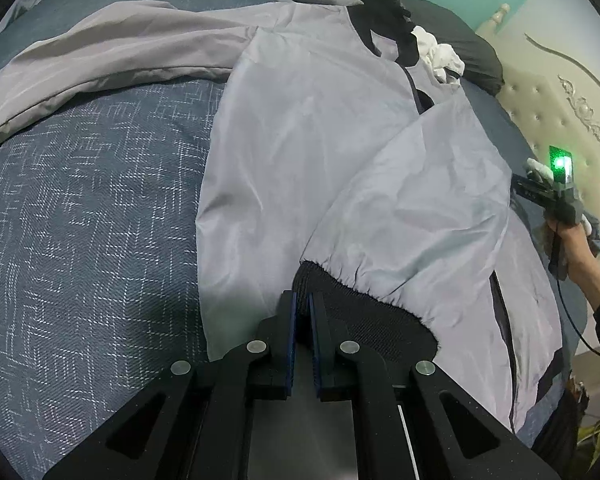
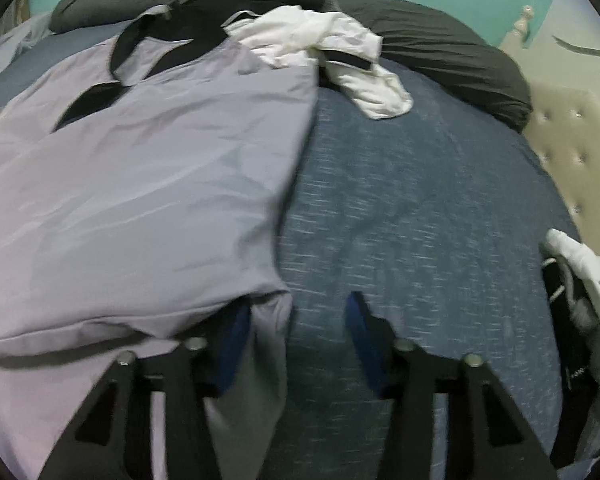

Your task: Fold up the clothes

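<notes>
The left tool (image 1: 303,300) is pinched narrow on the black ribbed cuff (image 1: 352,312) of the pale grey jacket (image 1: 320,140). The right tool (image 2: 296,312) stands partly wide over the jacket's edge, pressing nothing. The jacket lies spread on the blue bed (image 1: 80,200), a white garment (image 2: 332,52) at its far side.

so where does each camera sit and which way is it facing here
Left wrist: sits on the left gripper, looking forward and down at the pale grey jacket on the blue woven bedspread; its shut fingers pinch the jacket's black knit cuff, and the person's hand holding the right gripper shows at right.
Right wrist: sits on the right gripper, jaws apart over the jacket's edge, facing the white crumpled garment.
Shared: jacket, bedspread, white garment, dark grey duvet, cream tufted headboard.
</notes>
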